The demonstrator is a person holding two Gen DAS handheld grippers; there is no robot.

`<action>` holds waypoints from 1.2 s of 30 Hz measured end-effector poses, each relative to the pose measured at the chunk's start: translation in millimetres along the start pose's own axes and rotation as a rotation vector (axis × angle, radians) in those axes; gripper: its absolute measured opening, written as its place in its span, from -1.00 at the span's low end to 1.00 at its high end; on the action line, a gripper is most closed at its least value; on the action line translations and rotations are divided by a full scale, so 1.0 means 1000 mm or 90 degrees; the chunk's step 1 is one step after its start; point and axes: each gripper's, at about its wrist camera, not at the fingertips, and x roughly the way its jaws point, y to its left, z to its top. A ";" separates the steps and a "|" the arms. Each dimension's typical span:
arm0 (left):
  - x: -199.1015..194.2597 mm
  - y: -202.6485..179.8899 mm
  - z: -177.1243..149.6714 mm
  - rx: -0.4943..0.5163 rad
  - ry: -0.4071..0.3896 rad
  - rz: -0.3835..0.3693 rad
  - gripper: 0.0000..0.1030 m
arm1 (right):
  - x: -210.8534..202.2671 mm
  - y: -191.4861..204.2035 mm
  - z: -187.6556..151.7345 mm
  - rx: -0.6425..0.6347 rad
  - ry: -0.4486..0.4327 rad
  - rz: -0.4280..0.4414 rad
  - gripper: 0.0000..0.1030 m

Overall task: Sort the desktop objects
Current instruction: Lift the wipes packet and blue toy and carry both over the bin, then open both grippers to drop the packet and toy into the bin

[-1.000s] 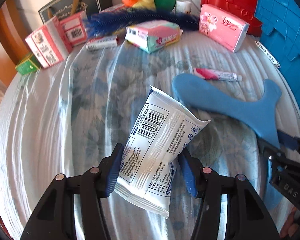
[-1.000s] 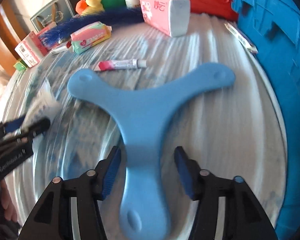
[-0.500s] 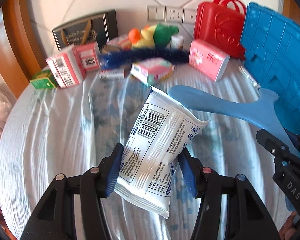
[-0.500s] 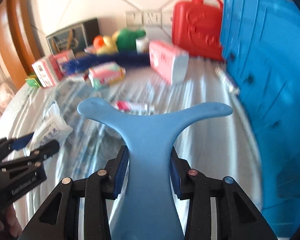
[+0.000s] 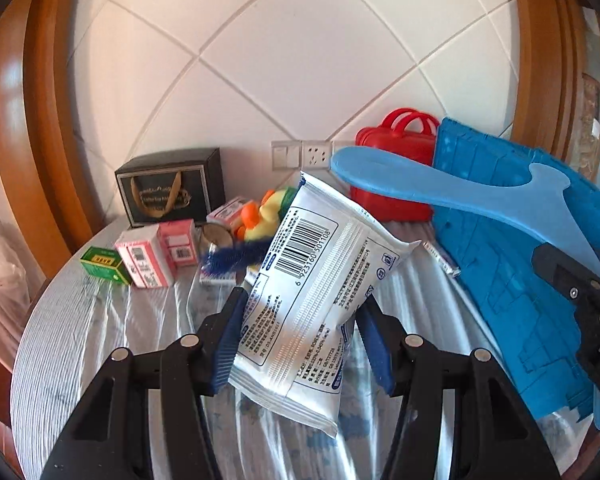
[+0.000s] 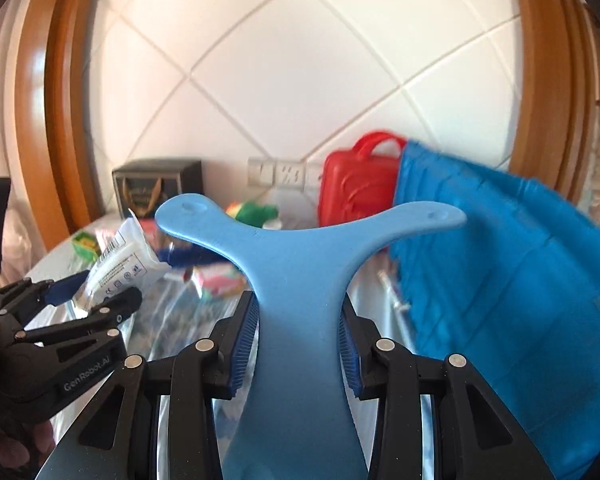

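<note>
Both items are now lifted clear of the table [image 5: 100, 344]: the white packet [image 5: 312, 292] is clamped in the left gripper [image 5: 300, 336], the blue three-armed piece [image 6: 300, 280] in the right gripper [image 6: 298, 340], newly closed; placement is judged next.

The packet [image 5: 312, 292] was white with blue writing and a black barcode, and the three-armed thing [image 6: 300, 280] was light blue all over. The cloth [image 5: 100, 340] on the table was pale with thin stripes and faded blue flowers. Left of the red case [image 5: 396, 168] sat a toy [image 5: 260, 220] in orange, yellow and green, then pink and white boxes [image 5: 152, 256], a small green box [image 5: 102, 264] and a black box [image 5: 172, 186] with gold marks; right of the case leaned a bright blue board [image 5: 512, 280].
</note>
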 end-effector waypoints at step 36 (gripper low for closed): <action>-0.057 -0.330 0.078 0.185 -0.081 -0.249 0.73 | -0.108 -0.304 0.013 0.135 -0.047 -0.306 0.99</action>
